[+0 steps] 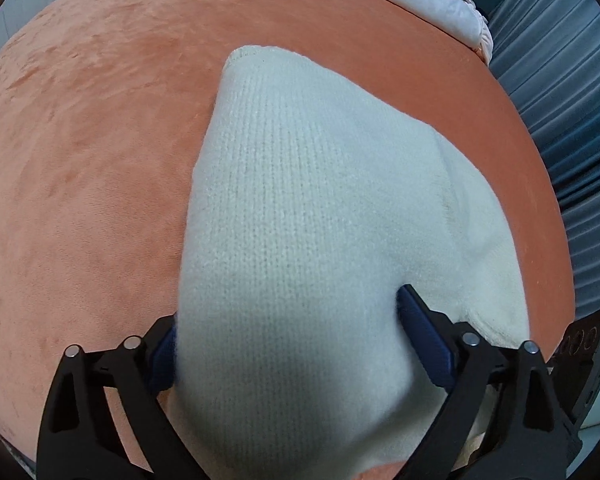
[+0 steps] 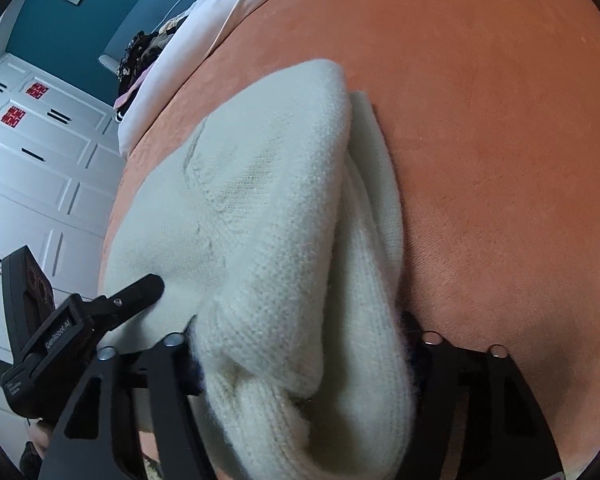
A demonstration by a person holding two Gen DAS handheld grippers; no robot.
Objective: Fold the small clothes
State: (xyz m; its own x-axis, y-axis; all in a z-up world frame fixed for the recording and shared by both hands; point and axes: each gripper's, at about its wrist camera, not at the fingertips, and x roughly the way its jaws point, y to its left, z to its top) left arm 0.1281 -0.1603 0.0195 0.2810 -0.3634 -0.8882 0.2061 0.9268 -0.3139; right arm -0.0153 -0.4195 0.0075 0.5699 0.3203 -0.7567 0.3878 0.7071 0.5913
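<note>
A cream knitted garment (image 1: 300, 208) lies folded over on an orange plush surface (image 1: 80, 160). My left gripper (image 1: 288, 332) is shut on the garment's near edge, with the knit bunched between its blue-padded fingers (image 1: 420, 336). In the right wrist view the same garment (image 2: 268, 208) shows doubled, with a ribbed layer underneath. My right gripper (image 2: 300, 344) is shut on its thick near fold, and the fabric hides its fingertips. The left gripper (image 2: 140, 288) shows there at the lower left, on the garment's left part.
White bedding (image 1: 440, 4) lies along the far edge of the orange surface. Blue pleated curtains (image 1: 560, 120) hang at the right. In the right wrist view white cupboard doors (image 2: 40, 152), a teal wall and a pile of dark clothes (image 2: 144, 56) stand to the left.
</note>
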